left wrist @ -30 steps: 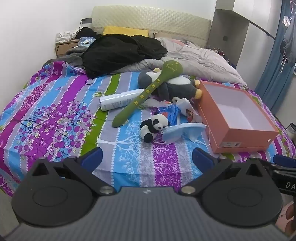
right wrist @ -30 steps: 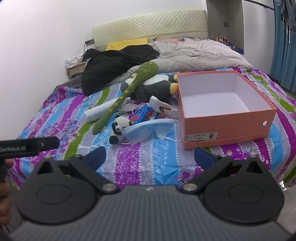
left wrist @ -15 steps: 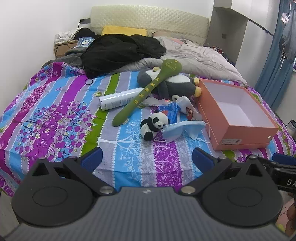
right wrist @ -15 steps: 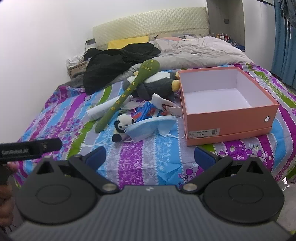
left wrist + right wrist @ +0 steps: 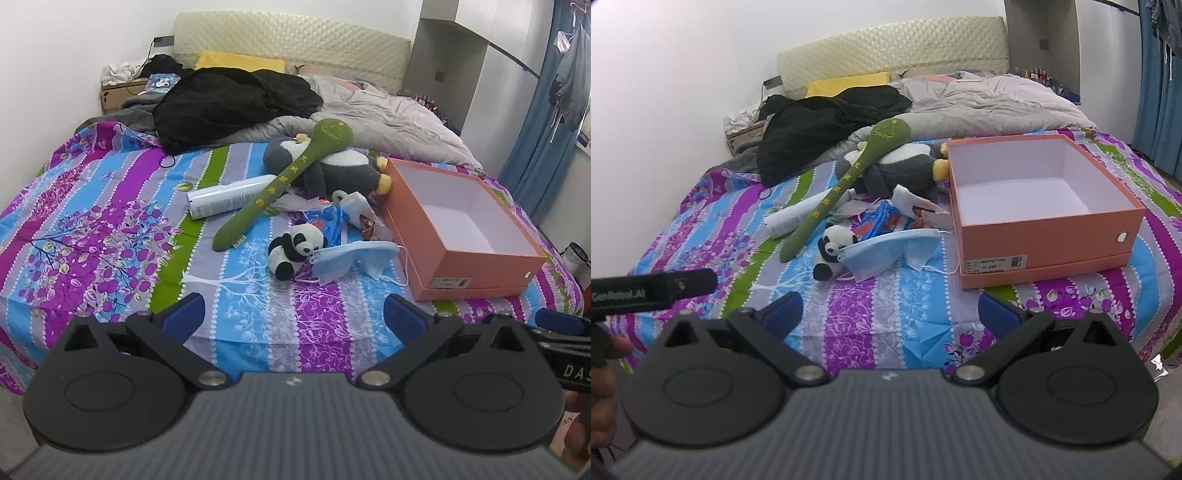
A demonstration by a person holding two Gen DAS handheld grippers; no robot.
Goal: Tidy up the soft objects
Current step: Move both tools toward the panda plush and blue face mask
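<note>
Black-and-white, the little panda [image 5: 295, 248] lies on its side mid-bed [image 5: 110, 229], its head touching a blue face mask [image 5: 354, 256] at its 3 o'clock. At my 2 o'clock stands the empty orange box [image 5: 476, 284]. My left tool [image 5: 293, 314] and right tool [image 5: 888, 310] gape apart, holding nothing.

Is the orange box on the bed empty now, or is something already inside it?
Empty. The orange box has no lid on, and its white floor and inner walls show bare in both wrist views.
</note>
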